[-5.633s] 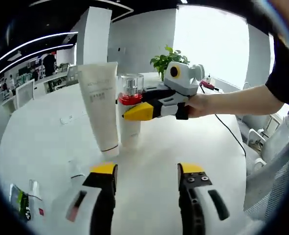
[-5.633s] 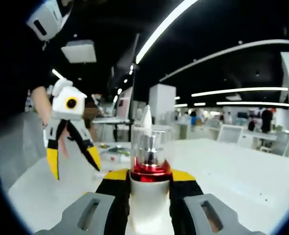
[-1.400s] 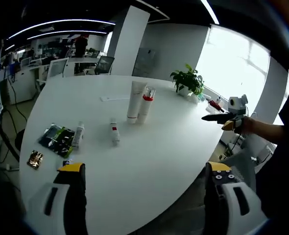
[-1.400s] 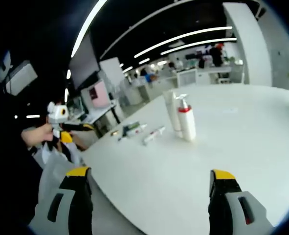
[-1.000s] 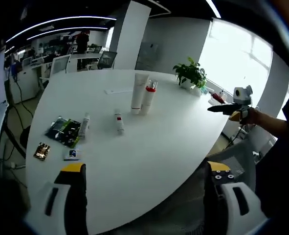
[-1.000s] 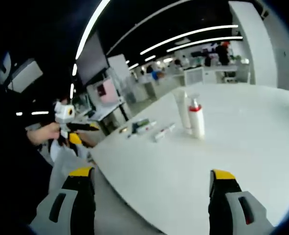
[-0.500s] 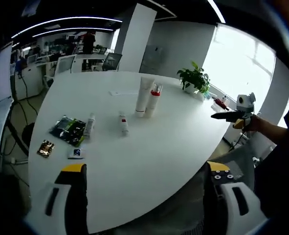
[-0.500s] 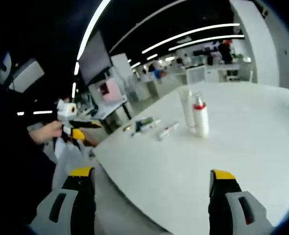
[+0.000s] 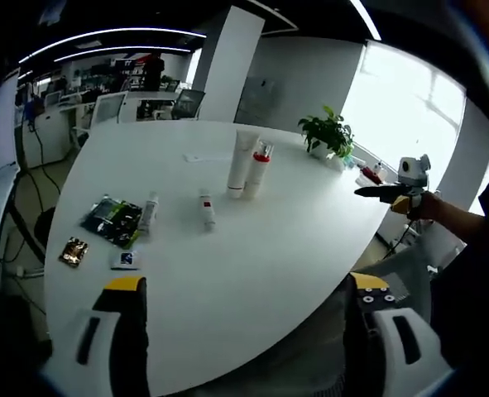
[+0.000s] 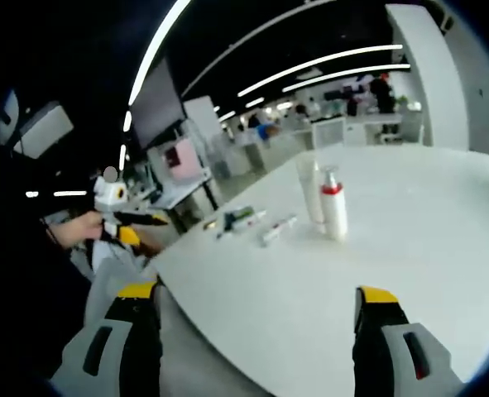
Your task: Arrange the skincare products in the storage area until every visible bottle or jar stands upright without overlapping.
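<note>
Ok, we see both grippers, left (image 9: 242,294) & right (image 10: 259,299), wide open, holding nothing; tube (image 9: 239,163) + pump bottle (image 9: 255,169) upright, touching, on table (image 9: 252,248).

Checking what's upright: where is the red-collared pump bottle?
In the left gripper view, the red-collared white pump bottle stands mid-table, right beside the tall white tube.
</note>
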{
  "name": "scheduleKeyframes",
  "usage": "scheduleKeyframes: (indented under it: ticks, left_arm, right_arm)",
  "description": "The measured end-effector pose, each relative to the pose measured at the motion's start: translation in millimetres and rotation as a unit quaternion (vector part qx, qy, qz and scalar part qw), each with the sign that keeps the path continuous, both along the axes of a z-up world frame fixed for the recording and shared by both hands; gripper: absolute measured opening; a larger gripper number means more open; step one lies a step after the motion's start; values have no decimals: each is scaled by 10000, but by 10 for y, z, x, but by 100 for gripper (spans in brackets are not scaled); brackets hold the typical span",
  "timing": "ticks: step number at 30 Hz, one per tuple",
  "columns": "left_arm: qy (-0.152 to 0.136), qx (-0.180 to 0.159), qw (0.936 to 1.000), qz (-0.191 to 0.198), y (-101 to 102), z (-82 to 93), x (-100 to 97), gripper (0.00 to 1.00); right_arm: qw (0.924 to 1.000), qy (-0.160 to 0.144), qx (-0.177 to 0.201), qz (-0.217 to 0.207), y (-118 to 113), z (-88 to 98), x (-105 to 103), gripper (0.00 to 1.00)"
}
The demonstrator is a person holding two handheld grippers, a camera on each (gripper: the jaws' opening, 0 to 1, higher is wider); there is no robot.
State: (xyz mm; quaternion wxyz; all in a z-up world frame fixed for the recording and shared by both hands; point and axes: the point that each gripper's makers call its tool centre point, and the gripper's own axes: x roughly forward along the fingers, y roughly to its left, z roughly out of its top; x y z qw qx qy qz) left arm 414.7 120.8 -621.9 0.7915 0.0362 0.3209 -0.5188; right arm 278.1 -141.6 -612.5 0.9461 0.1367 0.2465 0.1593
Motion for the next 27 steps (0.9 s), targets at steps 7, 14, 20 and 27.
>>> scheduleKeyframes:
  ticks: [7,14,20,27]
  left_arm:
    - [-4,-22,10000,-38,-69,3,99,95]
    - [86,63,9999,2,-152,-77,258,92]
    - [-42,261,9996,-34,-242,-114,428,88]
    - [-108,408,9991,79,-294,-200,648,86]
  right_arm:
    - [10000,54,22,-41,-12,-24,12,99]
    - [9999,0,42,-129,-60,-2,58,99]
    - [9998,48,45,-181,-62,-33,48,99]
    - [9996,113,89,-242,-90,-104,79,99]
